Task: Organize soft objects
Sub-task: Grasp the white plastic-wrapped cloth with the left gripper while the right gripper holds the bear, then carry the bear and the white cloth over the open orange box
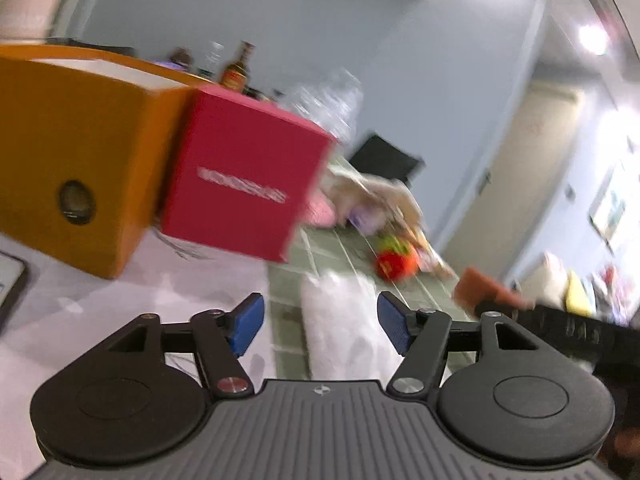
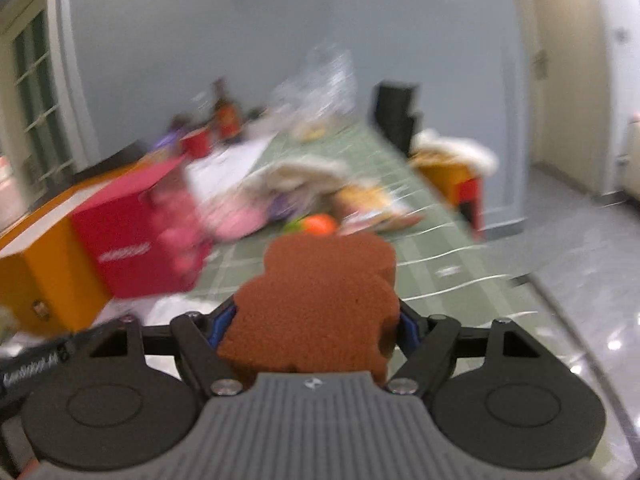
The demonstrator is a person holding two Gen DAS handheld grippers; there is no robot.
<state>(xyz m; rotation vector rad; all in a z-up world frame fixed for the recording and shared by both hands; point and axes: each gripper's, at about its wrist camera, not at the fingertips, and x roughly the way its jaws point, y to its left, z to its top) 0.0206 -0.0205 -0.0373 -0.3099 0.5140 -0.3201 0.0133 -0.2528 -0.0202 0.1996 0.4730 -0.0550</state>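
While the brown sponge [image 2: 316,308] sat clamped between the right gripper [image 2: 316,330] pads, long axis pointing forward, the left gripper [image 1: 320,322] stood apart and empty beside it. The red box [image 2: 136,240] lay ahead-left on the table [image 2: 420,248], near its left edge.

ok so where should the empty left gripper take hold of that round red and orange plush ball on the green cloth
Grip the red and orange plush ball across its widest middle, coming from the near side with the open left gripper. It is round and soft, so the middle squeezes in and holds. Toys crowd its far side, while the green cloth nearer the gripper is clearer.
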